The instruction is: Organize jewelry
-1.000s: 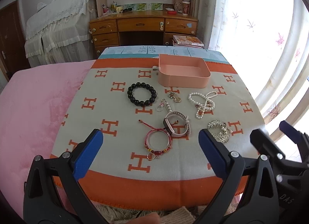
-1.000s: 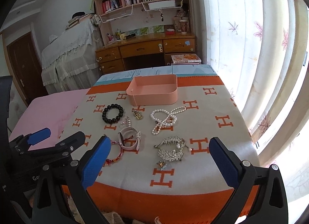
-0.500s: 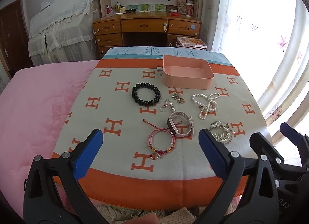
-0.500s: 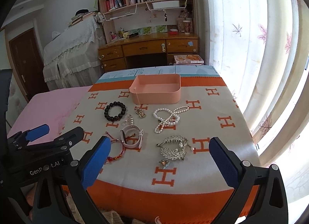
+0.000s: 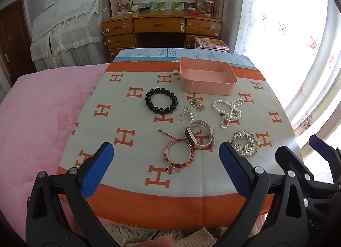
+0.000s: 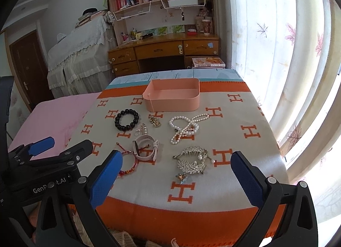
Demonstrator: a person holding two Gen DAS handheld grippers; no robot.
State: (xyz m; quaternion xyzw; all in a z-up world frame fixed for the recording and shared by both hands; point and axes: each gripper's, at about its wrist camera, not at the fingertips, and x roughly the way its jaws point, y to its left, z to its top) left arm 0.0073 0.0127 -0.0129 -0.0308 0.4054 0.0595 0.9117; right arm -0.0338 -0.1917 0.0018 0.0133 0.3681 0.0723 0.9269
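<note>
An empty pink tray [image 5: 228, 86] [image 6: 191, 103] stands at the far side of the H-patterned cloth. In front of it lie a black bead bracelet [image 5: 161, 100] [image 6: 126, 119], a pearl necklace [image 5: 228, 113] [image 6: 185, 127], a small gold charm [image 5: 197, 104], a pink-strapped watch [image 5: 199, 135] [image 6: 146, 148], a red cord bracelet [image 5: 179, 155], and a silver hair comb [image 5: 245, 143] [image 6: 192, 159]. My left gripper [image 5: 166, 167] is open and empty near the front edge, before the red bracelet. My right gripper [image 6: 175, 174] is open and empty, before the hair comb.
A small earring [image 6: 181, 177] lies near the comb. The cloth [image 5: 119, 119] covers a table beside a pink blanket [image 5: 38, 114]. A wooden desk [image 5: 162, 27] with shelves stands behind, curtains [image 6: 287, 55] to the right.
Both grippers have tilted up and drawn back slightly, so the jewelry sits a little lower and farther in view. Nothing on the cloth has moved.
</note>
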